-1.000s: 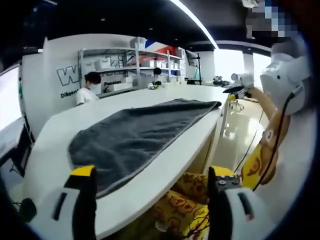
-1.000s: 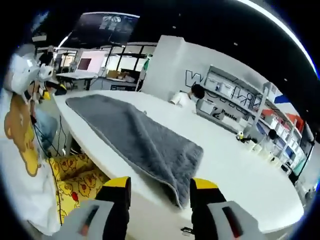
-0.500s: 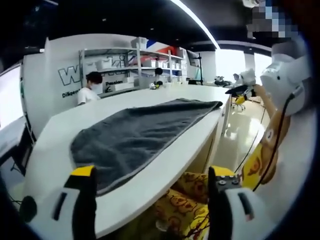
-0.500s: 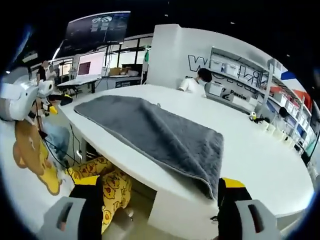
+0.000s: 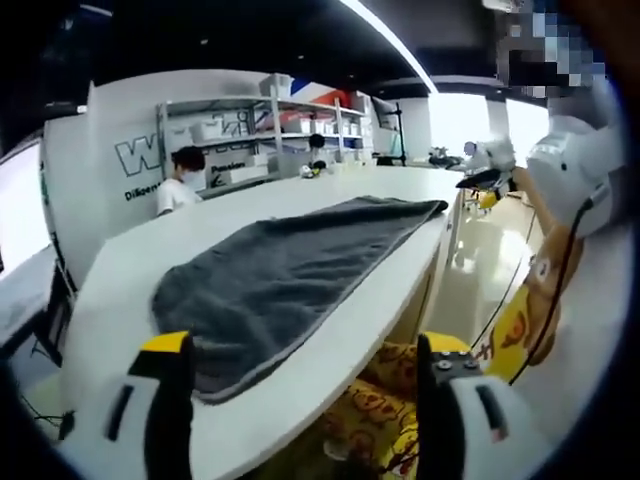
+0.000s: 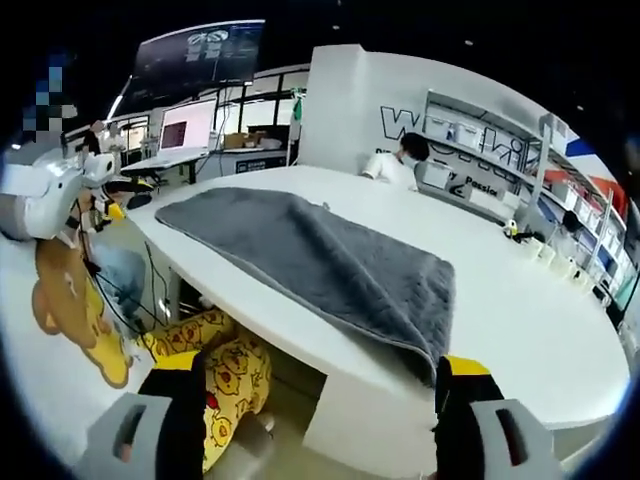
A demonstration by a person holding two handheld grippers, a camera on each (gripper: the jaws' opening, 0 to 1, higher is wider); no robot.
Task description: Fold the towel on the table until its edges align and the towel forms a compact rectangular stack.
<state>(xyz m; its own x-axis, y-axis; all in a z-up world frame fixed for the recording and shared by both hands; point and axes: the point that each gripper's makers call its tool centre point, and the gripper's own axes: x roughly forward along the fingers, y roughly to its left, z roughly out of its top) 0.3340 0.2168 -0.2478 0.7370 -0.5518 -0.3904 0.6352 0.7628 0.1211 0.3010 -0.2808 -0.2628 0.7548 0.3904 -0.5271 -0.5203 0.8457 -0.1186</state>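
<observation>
A dark grey towel [image 5: 290, 265] lies spread flat along the near edge of a long white table [image 5: 110, 290]. My left gripper [image 5: 300, 405] is open at one end of it. Its yellow-tipped fingers [image 5: 165, 395] stand just short of the towel's near corner, with nothing between them. From the other end, the towel [image 6: 320, 255] runs away from my right gripper [image 6: 320, 415]. That gripper is open and empty, with the towel's corner just above one of its fingers [image 6: 460, 400]. Each gripper also appears small at the far end in the other's view: the right gripper [image 5: 487, 168] and the left gripper [image 6: 60, 185].
The person holding the grippers stands by the table's long edge in a white bear-print shirt [image 5: 540, 300] and yellow patterned trousers [image 6: 215, 365]. A seated person [image 5: 178, 180] is behind the table, in front of shelves [image 5: 270, 125]. Small cups [image 6: 540, 252] stand at the table's far side.
The right gripper's jaws have spread wider than a second ago, and its view has pulled back a little. The left view has shifted slightly. The towel lies as before.
</observation>
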